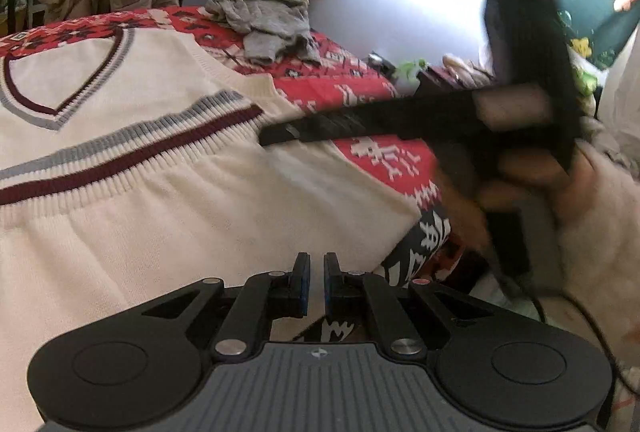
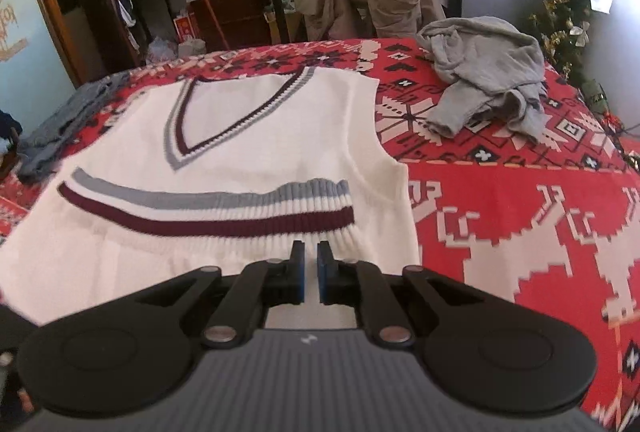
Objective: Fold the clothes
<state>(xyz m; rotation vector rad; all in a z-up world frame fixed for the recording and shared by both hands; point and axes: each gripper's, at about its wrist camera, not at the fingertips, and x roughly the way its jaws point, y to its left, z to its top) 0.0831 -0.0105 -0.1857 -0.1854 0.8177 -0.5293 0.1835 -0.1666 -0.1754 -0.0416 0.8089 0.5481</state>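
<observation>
Black right gripper (image 1: 276,136), jaws closed, slants over cream vest (image 1: 120,216).

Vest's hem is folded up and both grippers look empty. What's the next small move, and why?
Probably open the right gripper and take the vest's right side edge near the armhole, ready to fold it inward. The hem band already lies folded up across the chest, the vest lies flat on the red blanket, and both grippers are shut on nothing, the left gripper near the bottom edge.
</observation>
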